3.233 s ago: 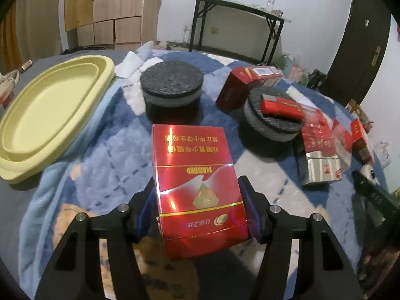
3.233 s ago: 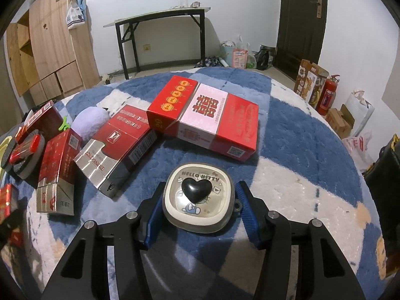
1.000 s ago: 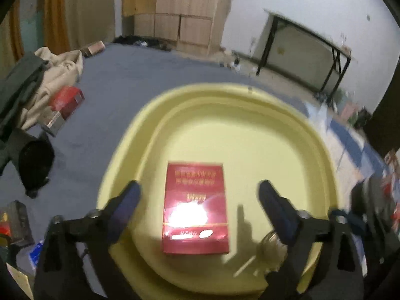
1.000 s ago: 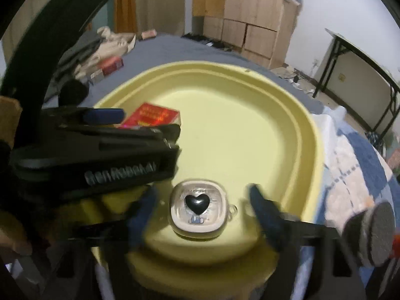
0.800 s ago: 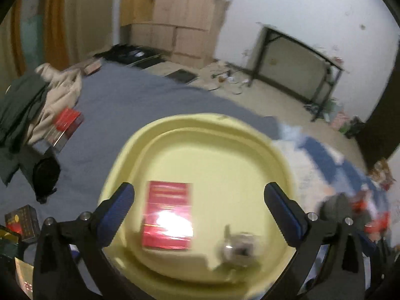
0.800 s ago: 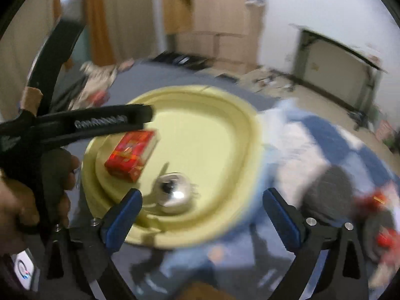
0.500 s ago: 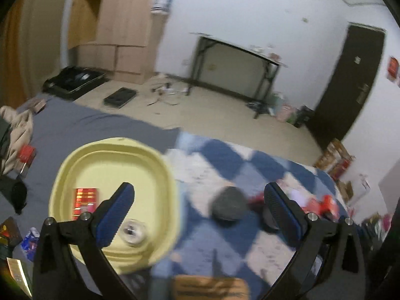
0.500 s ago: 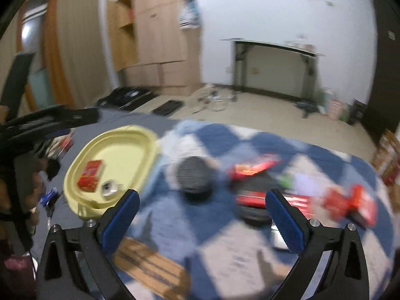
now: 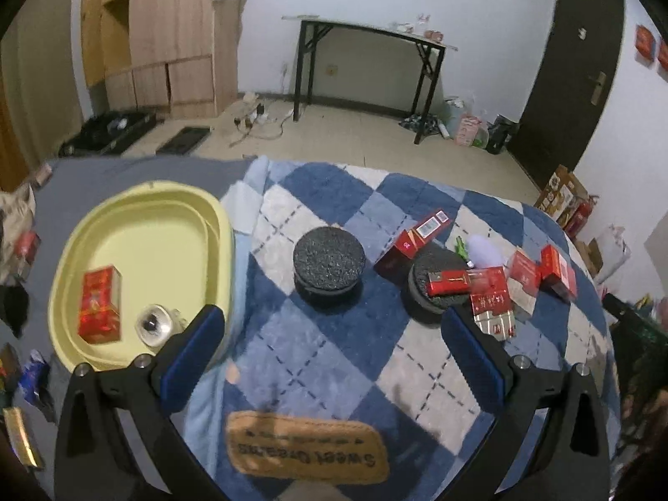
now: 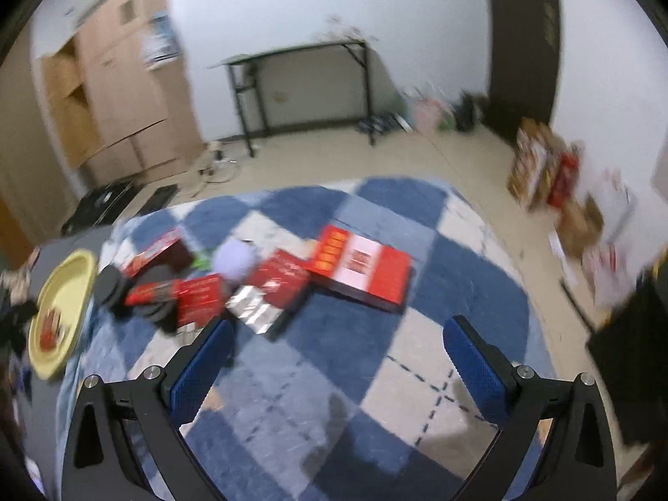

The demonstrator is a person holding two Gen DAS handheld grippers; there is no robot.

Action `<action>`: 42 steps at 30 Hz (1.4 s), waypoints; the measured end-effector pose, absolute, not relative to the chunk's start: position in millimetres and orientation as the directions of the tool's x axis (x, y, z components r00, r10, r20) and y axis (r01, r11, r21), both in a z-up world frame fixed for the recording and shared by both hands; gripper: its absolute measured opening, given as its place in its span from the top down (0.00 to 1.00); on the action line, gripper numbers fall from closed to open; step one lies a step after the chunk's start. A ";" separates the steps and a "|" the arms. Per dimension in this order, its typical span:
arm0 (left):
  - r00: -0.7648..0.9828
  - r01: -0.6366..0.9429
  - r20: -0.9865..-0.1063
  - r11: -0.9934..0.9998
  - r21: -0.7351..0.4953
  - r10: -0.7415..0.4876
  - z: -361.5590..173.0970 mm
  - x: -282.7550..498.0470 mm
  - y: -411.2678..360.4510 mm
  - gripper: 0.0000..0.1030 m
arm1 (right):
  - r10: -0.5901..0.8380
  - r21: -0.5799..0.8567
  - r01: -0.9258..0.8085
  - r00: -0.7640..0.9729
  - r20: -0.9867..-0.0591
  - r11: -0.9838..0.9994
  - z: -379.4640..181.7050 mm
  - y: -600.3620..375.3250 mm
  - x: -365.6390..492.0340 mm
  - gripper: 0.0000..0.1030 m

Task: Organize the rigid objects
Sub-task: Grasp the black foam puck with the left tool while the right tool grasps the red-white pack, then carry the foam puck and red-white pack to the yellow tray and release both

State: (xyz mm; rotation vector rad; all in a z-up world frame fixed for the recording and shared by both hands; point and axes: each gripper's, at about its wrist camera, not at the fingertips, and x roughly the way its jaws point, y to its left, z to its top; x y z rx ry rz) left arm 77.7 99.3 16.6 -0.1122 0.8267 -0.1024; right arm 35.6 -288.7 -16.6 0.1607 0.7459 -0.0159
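Observation:
In the left wrist view a yellow tray (image 9: 217,225) lies at the left on the bed, holding a red cigarette pack (image 9: 100,304) and a small round-cornered case (image 9: 153,325). My left gripper (image 9: 334,342) hangs open and empty above the blue checked blanket. Two black foam discs (image 9: 329,256) stand mid-blanket; the right one carries a small red box (image 9: 447,283). Red packs (image 9: 490,304) cluster at the right. In the right wrist view my right gripper (image 10: 336,355) is wide open and empty, well back from a large red and white carton (image 10: 361,267) and the red packs (image 10: 196,294). The tray (image 10: 62,292) sits far left.
A brown patch (image 9: 307,446) reading "Sweet Dreams" is sewn on the blanket near me. A lilac fuzzy ball (image 9: 484,250) lies among the packs. A black folding table (image 9: 371,67), wooden cabinets (image 9: 167,37) and a dark door (image 9: 572,83) line the far wall. Clutter lies left of the tray.
Both grippers have pulled back and up from the tray, leaving the red pack and the small case in it. The views have swung right over the blanket; the right view is blurred.

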 end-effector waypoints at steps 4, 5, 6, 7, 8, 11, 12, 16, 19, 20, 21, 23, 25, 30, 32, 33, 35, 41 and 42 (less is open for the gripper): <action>0.662 0.030 -0.741 0.992 -0.123 -0.112 -2.5 98.5 95.8 0.00 | 0.100 0.303 0.176 0.695 -0.712 0.937 -39.2 -314.4 63.0 0.00; 0.660 0.034 -0.742 0.992 -0.121 -0.114 -6.4 102.5 93.8 0.00 | 0.122 0.348 0.199 0.689 -0.714 0.916 -42.4 -321.1 75.2 0.00; 0.657 0.044 -0.745 0.992 -0.118 -0.118 -10.9 108.2 91.4 0.00 | 0.139 0.383 0.213 0.689 -0.711 0.899 -45.6 -323.3 83.6 0.00; 0.656 0.065 -0.744 0.991 -0.114 -0.129 -14.9 113.4 88.5 0.00 | 0.162 0.424 0.227 0.690 -0.705 0.877 -47.8 -327.2 91.6 0.00; 0.657 0.083 -0.743 0.992 -0.098 -0.128 -17.2 116.4 85.2 0.00 | 0.172 0.443 0.237 0.688 -0.705 0.865 -50.5 -331.6 99.2 0.00; 0.671 0.122 -0.737 0.993 -0.006 -0.086 -26.5 126.6 74.4 0.00 | 0.175 0.443 0.243 0.679 -0.713 0.863 -59.9 -339.0 132.4 0.00; 0.662 0.129 -0.744 0.992 -0.009 -0.093 -30.2 130.6 73.8 0.00 | 0.177 0.445 0.244 0.678 -0.714 0.862 -62.8 -339.9 139.6 0.00; 0.654 0.108 -0.750 0.993 -0.037 -0.099 -43.8 146.3 75.9 0.00 | 0.155 0.424 0.270 0.660 -0.735 0.864 -78.7 -342.1 164.0 0.00; 0.638 0.123 -0.765 0.992 -0.010 -0.087 -53.1 158.1 73.0 0.00 | 0.168 0.420 0.263 0.641 -0.749 0.868 -89.0 -342.0 178.6 0.00; 0.643 0.127 -0.763 0.992 0.015 -0.071 -54.9 161.3 72.6 0.00 | 0.168 0.420 0.256 0.648 -0.743 0.871 -89.0 -342.4 179.8 0.00; 0.648 0.124 -0.759 0.992 0.023 -0.063 -55.8 163.1 73.9 0.00 | 0.169 0.421 0.252 0.651 -0.740 0.871 -92.2 -340.5 183.0 0.00; 0.645 0.119 -0.760 0.993 0.004 -0.074 -59.9 168.0 78.1 0.00 | 0.167 0.411 0.242 0.651 -0.741 0.879 -93.9 -339.2 184.1 0.00; 0.640 0.118 -0.765 0.993 0.006 -0.071 -65.2 170.8 79.8 0.00 | 0.150 0.378 0.230 0.647 -0.748 0.897 -96.9 -333.6 185.3 0.00; 0.622 0.072 -0.778 0.996 -0.054 -0.088 -76.9 173.1 91.8 0.08 | 0.088 0.289 0.221 0.634 -0.768 0.932 -107.7 -322.8 196.8 0.00; 0.602 0.075 -0.787 0.991 -0.114 -0.136 -81.8 173.9 96.5 0.27 | 0.076 0.283 0.226 0.642 -0.763 0.932 -108.6 -322.4 197.3 0.00; 0.601 0.089 -0.782 0.986 -0.143 -0.168 -82.4 173.2 96.3 0.33 | 0.073 0.285 0.230 0.647 -0.759 0.931 -109.1 -322.7 196.5 0.03; 0.610 0.111 -0.778 0.989 -0.101 -0.148 -81.8 169.9 89.5 0.33 | 0.057 0.279 0.239 0.657 -0.752 0.930 -111.5 -323.3 194.6 0.08; 0.628 0.121 -0.766 0.990 -0.076 -0.135 -73.9 159.9 87.0 0.33 | 0.063 0.266 0.187 0.698 -0.714 0.946 -114.3 -321.6 182.5 0.10; 0.632 0.116 -0.763 0.990 -0.076 -0.133 -70.3 157.9 88.6 0.33 | 0.062 0.265 0.184 0.702 -0.710 0.947 -112.9 -322.0 180.0 0.10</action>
